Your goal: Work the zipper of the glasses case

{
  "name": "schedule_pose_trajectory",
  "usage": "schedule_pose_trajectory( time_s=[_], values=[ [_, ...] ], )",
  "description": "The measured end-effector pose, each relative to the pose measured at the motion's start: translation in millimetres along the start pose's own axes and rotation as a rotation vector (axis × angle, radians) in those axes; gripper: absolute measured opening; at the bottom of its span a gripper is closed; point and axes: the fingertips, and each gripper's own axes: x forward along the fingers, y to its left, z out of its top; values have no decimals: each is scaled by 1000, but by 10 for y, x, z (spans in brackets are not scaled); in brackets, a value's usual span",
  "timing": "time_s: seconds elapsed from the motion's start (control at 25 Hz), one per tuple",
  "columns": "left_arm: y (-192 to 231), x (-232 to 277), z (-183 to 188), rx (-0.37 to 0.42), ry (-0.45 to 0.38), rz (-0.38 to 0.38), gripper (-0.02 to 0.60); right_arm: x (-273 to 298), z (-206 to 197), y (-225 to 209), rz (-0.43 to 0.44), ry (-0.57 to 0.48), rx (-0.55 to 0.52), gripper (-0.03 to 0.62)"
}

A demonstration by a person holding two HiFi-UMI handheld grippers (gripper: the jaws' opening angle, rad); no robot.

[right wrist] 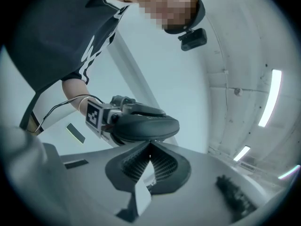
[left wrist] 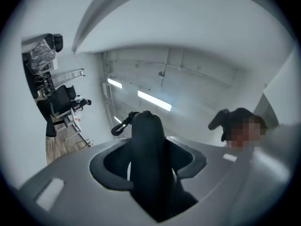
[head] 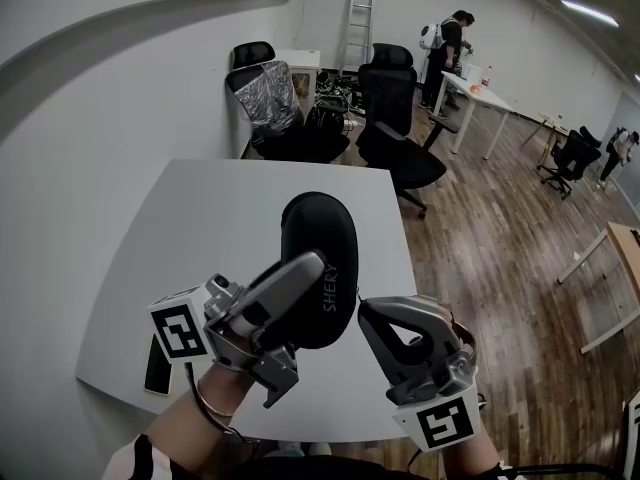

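Left gripper (head: pixel 305 278) holds the glasses case (head: pixel 320 253) across its middle, jaws partly open with the pads pressing on both faces. The case is off the white table (head: pixel 200 228), above its near half, long axis pointing away from us. A small clip (left wrist: pixel 121 124) hangs at the case's far end. Right gripper (head: pixel 366 310) is fully closed, its tips meeting at the case's near right edge (right wrist: pixel 146 126). We cannot tell whether the zipper pull is pinched there.
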Motion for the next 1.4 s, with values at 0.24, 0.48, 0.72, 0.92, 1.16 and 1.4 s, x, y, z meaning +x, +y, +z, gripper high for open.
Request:
schedule_pose_trajectory(
  time_s=[0.24,0.48,0.72,0.92,1.16,1.4],
  values=[
    [145,51,148,-18,-120,67,233,-16,-107,186,-3,25,86,5],
    [208,94,148,59,-153,129,235,-56,-149,302,4,48,149,5],
    [359,4,242,106,-206,213,235,-51,40,1011,261,7,86,3],
    [357,-76,202,43,-166,187,237,-138,-126,680,73,29,162,3],
    [540,-253,-170,171,-50,297,239,-152,-883,48,-157,370,458,3],
    [674,-478,-670,91,33,280,241,-82,-1025,-100,-329,408,537,3]
  ],
)
